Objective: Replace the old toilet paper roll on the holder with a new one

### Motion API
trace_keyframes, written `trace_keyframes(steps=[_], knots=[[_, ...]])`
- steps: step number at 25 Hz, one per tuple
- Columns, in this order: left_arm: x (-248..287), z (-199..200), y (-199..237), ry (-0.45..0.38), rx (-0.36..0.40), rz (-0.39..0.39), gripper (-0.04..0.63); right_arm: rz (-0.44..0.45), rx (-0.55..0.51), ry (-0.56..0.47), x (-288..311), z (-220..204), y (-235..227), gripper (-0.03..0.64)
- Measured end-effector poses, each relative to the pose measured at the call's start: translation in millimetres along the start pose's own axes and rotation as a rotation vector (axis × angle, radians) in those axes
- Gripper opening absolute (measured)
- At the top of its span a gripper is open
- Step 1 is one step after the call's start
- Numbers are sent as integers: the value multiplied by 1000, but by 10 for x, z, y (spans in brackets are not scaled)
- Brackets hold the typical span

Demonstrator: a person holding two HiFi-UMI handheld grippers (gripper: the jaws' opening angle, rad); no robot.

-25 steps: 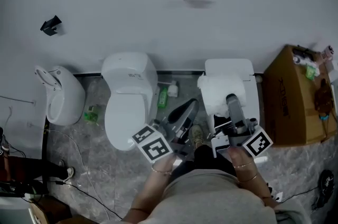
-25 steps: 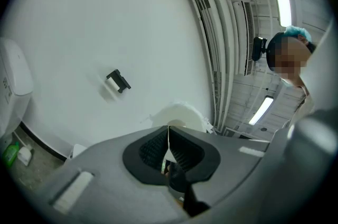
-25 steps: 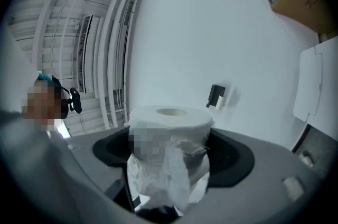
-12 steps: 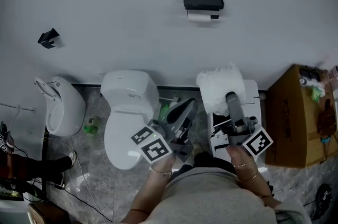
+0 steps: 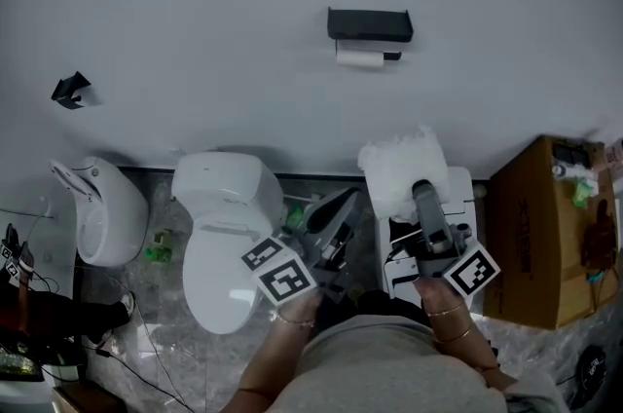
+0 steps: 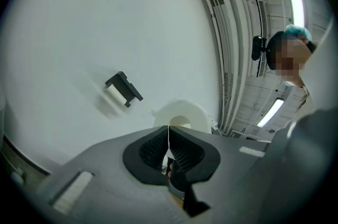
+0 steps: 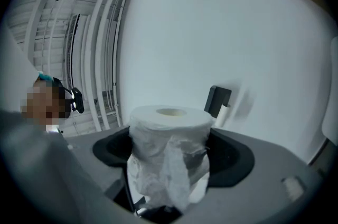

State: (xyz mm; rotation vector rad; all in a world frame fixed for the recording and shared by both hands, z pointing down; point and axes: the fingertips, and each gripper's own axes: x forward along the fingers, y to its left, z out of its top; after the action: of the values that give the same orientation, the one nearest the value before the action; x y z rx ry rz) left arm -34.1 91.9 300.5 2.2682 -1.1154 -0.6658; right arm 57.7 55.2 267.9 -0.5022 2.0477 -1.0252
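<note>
Holding the new roll [image 5: 399, 169] by its sides, the right gripper [image 5: 421, 190] in the head view has its jaws spread wide round the paper; the left gripper [image 5: 341, 204] just beside it looks closed and empty; the old roll [image 5: 360, 57] hangs under the lower edge of the holder [image 5: 370, 23], high on the wall and well apart from both tools.

The left gripper view settles what the head view leaves unsure: the pads are pressed flat together with nothing between them; the new roll's hollow core shows just past the tips.

The right gripper view alone shows a loose, crumpled tail of paper hanging down the new roll's front, and how thin the old roll [image 7: 222, 112] is.

The step in hand looks like the approach to the holder; the free left gripper would best clear the old roll first, while the right keeps a soft grip so the core is not crushed and the tail does not snag.
</note>
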Motion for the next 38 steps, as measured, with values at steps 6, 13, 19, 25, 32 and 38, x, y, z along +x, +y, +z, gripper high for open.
trace_keyframes(steps=[6, 13, 19, 25, 32, 38], knots=[[145, -1, 140, 19, -18, -20, 8, -22, -11, -17, 57, 48, -162, 419], [454, 225, 501, 49, -37, -56, 8, -41, -21, -52, 475, 113, -457, 419], [651, 541, 790, 71, -28, -82, 8, -51, -37, -96, 865, 156, -605, 419], [831, 668, 1041, 113, -53, -130, 8, -72, -71, -129, 1098, 156, -719, 419], [978, 790, 1308, 152, -68, -170, 8, -106, -103, -190, 1293, 231, -925, 419], [1082, 789, 1515, 175, -109, -183, 8, -137, -112, -212, 1354, 241, -1068, 419]])
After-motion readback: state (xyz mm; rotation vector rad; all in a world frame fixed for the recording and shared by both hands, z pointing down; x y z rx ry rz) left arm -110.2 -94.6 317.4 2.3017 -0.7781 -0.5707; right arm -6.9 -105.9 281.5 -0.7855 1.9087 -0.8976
